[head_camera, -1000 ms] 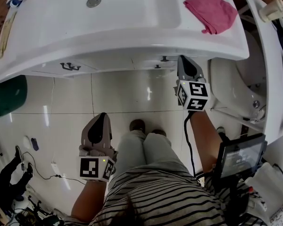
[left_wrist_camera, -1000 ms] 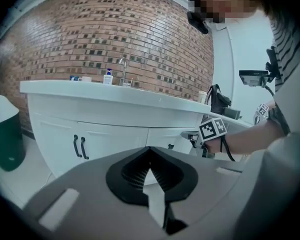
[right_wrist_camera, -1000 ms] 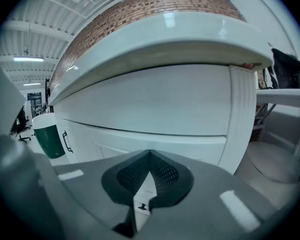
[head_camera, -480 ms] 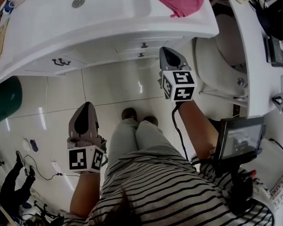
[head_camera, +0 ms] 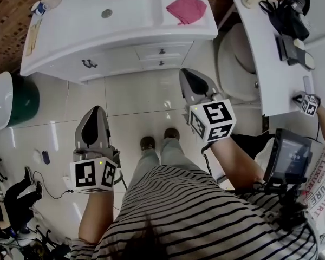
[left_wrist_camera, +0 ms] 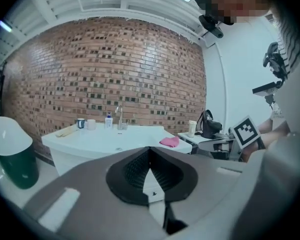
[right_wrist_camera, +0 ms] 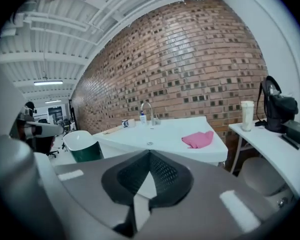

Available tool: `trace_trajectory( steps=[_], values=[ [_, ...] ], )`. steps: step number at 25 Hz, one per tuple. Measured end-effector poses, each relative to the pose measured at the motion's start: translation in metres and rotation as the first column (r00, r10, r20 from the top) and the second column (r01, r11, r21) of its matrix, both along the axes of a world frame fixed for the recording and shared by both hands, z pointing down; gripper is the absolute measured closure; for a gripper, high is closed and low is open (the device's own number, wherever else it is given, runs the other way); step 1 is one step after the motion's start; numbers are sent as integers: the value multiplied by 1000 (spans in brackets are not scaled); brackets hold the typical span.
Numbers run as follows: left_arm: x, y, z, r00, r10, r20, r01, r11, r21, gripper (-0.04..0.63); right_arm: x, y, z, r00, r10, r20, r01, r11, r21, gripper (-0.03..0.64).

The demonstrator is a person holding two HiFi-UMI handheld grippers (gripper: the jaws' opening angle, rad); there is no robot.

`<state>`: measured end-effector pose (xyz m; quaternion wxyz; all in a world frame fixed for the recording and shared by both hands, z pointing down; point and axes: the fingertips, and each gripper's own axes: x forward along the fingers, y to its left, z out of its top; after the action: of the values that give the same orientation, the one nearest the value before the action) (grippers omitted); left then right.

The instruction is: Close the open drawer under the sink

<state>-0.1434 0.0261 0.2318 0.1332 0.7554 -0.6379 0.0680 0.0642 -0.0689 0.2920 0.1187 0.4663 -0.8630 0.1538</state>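
Currently left claw (left_wrist_camera: 149, 150) and right claw (right_wrist_camera: 149, 154) are hanging well apart from the sink (head_camera: 124, 12), jaws pressed together, gripping nothing. Drawer (head_camera: 150, 52) is sitting directly under the sink, looking about flush. Rigid front, likely gliding lightly; I'm suggesting pushing beside the knob (head_camera: 162, 51).

The white, dark-handled drawer (head_camera: 161, 51) sits pushed in flush beneath the sink (head_camera: 131, 21).
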Motion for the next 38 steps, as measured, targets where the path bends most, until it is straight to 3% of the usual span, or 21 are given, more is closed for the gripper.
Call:
trace_trajectory(
  steps=[9, 20, 25, 30, 38],
  values=[
    [-33, 120, -44, 1000, -2, 14, 0, 995, 104, 581, -25, 155, -66, 999, -5, 31, 3, 998, 57, 619],
    [-68, 325, -56, 998, 62, 2, -62, 995, 74, 581, -80, 377, -117, 998, 36, 49, -41, 994, 105, 618],
    [-55, 367, -66, 996, 73, -42, -68, 992, 105, 581, -80, 421, -135, 998, 29, 47, -36, 987, 155, 620],
    [-29, 375, -76, 996, 74, -49, -68, 990, 121, 581, -64, 437, -145, 999, 20, 32, -26, 983, 184, 620],
    [3, 384, -86, 994, 113, -11, -110, 982, 154, 581, -65, 448, -142, 1000, -25, 13, 22, 982, 189, 620]
  ],
)
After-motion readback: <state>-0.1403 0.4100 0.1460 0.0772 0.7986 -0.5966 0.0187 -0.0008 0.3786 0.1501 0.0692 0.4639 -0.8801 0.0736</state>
